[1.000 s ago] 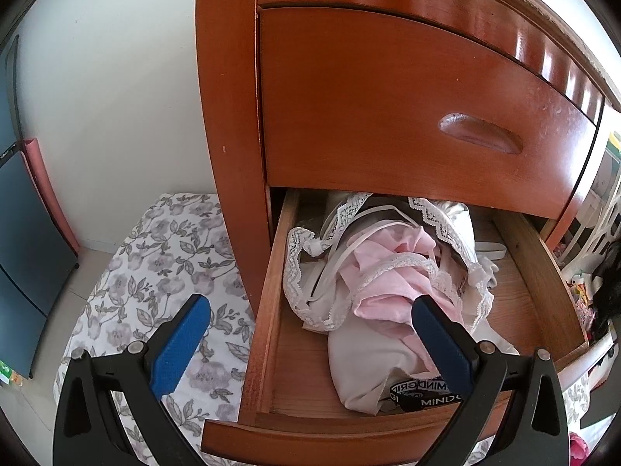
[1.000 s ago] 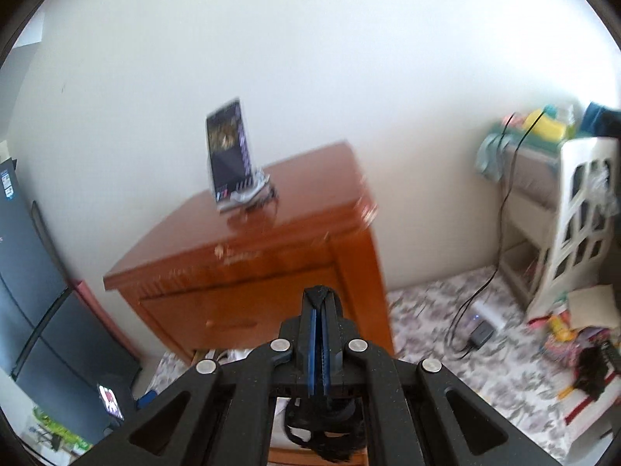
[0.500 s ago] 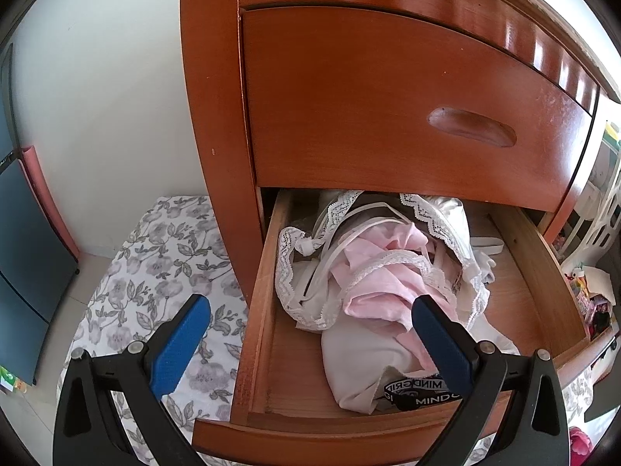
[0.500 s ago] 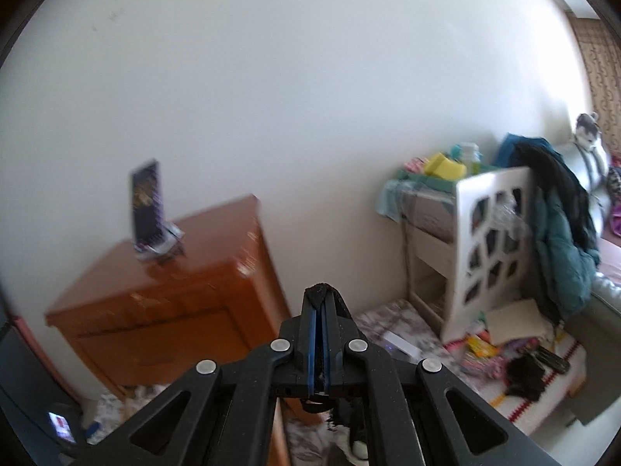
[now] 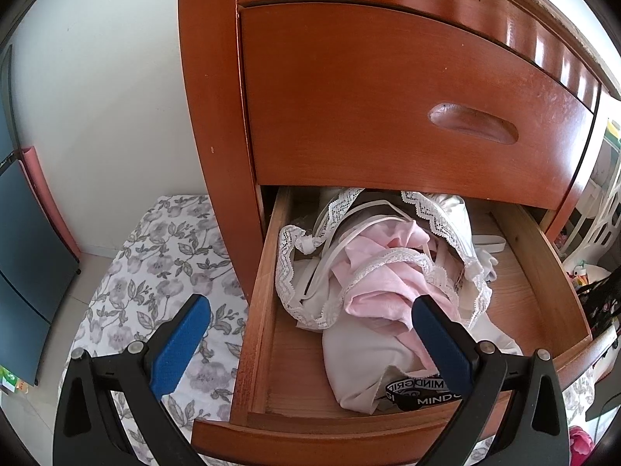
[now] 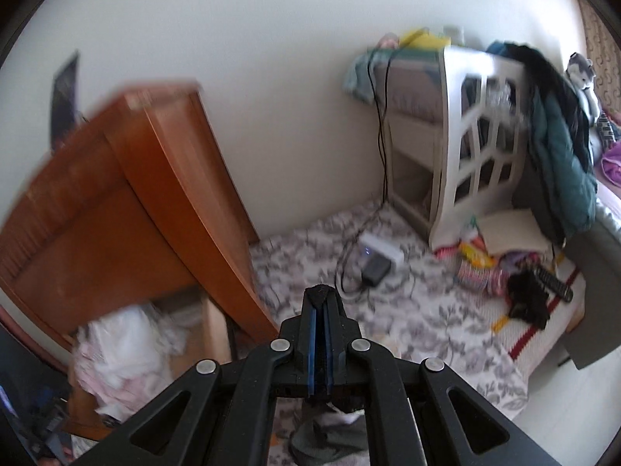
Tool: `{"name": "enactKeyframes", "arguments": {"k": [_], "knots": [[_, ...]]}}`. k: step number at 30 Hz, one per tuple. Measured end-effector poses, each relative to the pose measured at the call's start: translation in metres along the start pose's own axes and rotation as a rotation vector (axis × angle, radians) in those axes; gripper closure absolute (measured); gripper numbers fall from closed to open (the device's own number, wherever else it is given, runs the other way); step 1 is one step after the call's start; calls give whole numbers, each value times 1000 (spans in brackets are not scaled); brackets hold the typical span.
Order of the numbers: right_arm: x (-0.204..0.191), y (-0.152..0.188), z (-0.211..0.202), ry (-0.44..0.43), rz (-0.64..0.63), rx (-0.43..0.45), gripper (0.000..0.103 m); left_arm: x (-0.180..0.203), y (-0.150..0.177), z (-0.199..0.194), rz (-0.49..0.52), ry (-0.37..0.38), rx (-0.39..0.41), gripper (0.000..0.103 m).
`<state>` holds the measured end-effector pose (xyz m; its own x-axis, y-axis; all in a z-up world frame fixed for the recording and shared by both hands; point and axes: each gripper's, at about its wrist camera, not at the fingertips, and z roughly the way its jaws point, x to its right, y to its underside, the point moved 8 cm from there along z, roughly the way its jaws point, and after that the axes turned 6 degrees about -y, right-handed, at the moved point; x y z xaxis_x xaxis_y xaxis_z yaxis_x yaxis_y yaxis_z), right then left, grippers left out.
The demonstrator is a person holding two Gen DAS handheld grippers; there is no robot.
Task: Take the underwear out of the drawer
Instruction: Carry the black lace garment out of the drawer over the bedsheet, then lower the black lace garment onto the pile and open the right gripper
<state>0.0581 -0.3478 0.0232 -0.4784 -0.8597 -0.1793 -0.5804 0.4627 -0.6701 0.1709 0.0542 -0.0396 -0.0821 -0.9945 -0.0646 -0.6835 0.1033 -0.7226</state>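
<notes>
Spilling from drawer: lacy pink-white underwear; left tool spread, right tool clenched on black fabric.

Left wrist shot is sharp and evenly lit with soft daylight. There's a glossy sheen across the upper drawer front of the wooden dresser, and the open drawer below it gets shaded at its back. Heavy fisheye bend, black corners. Right wrist shot is bright but smeared: the dresser is motion-blurred, and so is the floral mat to its right. The white wall above it looks washed out.
</notes>
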Motion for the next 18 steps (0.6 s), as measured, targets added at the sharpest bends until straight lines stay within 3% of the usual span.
{"name": "enactKeyframes", "arguments": {"k": [8, 18], "knots": [[5, 59, 64, 7, 33, -193, 97, 1, 0, 1, 4, 1, 0, 0], [19, 105, 97, 49, 110, -362, 97, 1, 0, 0, 3, 4, 1, 0]]}}
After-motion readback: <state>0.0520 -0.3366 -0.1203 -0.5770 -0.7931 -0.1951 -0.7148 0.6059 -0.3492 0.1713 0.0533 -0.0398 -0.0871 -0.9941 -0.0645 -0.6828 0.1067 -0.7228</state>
